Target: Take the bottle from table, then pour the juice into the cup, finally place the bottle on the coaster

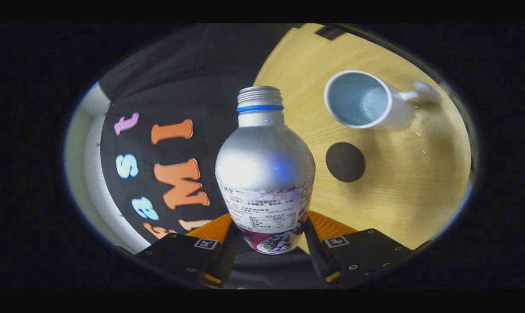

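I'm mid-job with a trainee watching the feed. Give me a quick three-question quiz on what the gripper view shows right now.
1. True or false: the gripper has both fingers pressed on the bottle.
2. What covers the bottle's threaded neck? A) a cap B) nothing, it is open C) a cork
3. Fill in: the dark round coaster lies on the wooden table between the bottle and the white ____.

Key:
1. True; the bottle sits clamped between the fingers.
2. B.
3. cup, which lies beyond the coaster.
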`<move>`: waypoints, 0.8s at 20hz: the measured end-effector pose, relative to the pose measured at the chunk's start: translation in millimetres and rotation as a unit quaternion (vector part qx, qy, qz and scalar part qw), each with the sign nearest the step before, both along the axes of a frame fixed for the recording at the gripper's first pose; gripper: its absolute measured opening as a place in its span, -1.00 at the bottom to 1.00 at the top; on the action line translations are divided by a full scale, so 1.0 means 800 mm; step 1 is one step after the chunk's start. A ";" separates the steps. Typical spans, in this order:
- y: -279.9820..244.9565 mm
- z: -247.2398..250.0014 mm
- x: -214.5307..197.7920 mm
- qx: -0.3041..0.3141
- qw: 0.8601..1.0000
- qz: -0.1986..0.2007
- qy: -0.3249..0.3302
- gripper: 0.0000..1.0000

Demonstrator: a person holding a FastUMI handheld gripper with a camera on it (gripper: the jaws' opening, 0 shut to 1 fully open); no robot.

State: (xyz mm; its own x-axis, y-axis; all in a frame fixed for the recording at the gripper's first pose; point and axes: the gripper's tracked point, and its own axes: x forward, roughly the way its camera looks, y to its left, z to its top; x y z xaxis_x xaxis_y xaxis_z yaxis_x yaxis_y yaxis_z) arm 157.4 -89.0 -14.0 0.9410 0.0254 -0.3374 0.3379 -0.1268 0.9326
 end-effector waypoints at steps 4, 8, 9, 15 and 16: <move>-0.007 -0.002 -0.013 -0.252 0.966 0.058 -0.001 0.46; -0.031 0.020 -0.011 -0.500 0.863 0.074 0.009 0.47; -0.037 0.024 -0.009 -0.549 0.832 0.071 0.018 0.47; -0.052 0.007 0.021 -0.734 0.670 0.071 0.080 0.48; -0.054 0.001 0.029 -0.750 0.651 0.074 0.090 0.48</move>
